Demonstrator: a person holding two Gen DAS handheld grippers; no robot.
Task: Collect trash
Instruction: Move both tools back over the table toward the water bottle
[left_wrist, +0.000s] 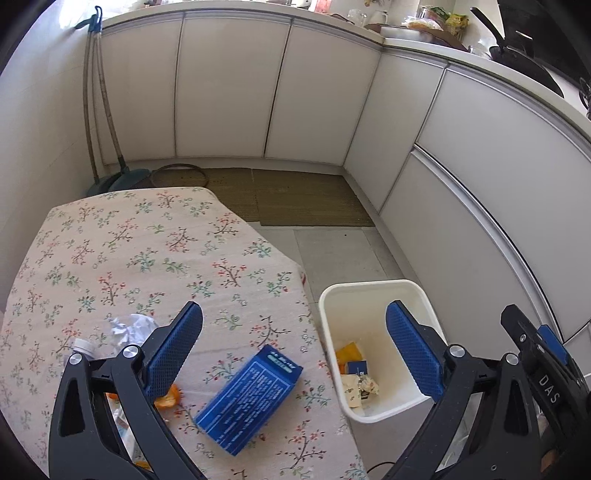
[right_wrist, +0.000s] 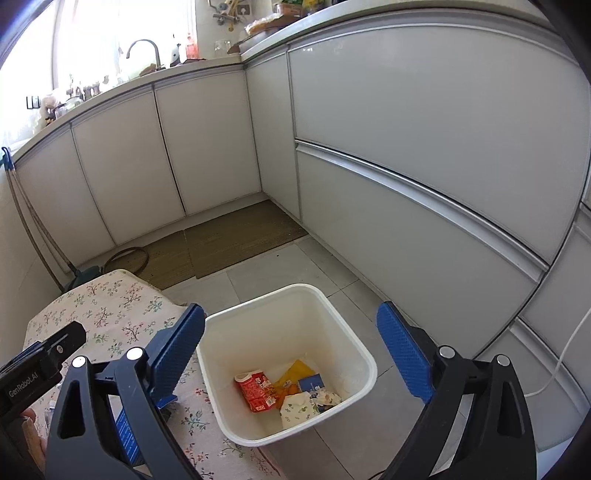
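A blue carton (left_wrist: 248, 393) lies flat on the floral tablecloth (left_wrist: 122, 258), near the table's right edge. Crumpled white paper (left_wrist: 129, 330), a clear bottle with a white cap (left_wrist: 83, 347) and orange peel (left_wrist: 168, 398) lie left of it. My left gripper (left_wrist: 295, 350) is open and empty above the carton. A white bin (right_wrist: 288, 354) stands on the floor beside the table; it also shows in the left wrist view (left_wrist: 373, 295). It holds a red carton (right_wrist: 256, 395), a yellow wrapper and paper scraps. My right gripper (right_wrist: 291, 354) is open and empty above the bin.
White kitchen cabinets (right_wrist: 424, 147) wrap around the back and right. A brown mat (left_wrist: 295, 195) covers the floor in front of them. A broom and dustpan (left_wrist: 107, 129) lean in the left corner. A white cable (right_wrist: 561, 365) runs down at the right.
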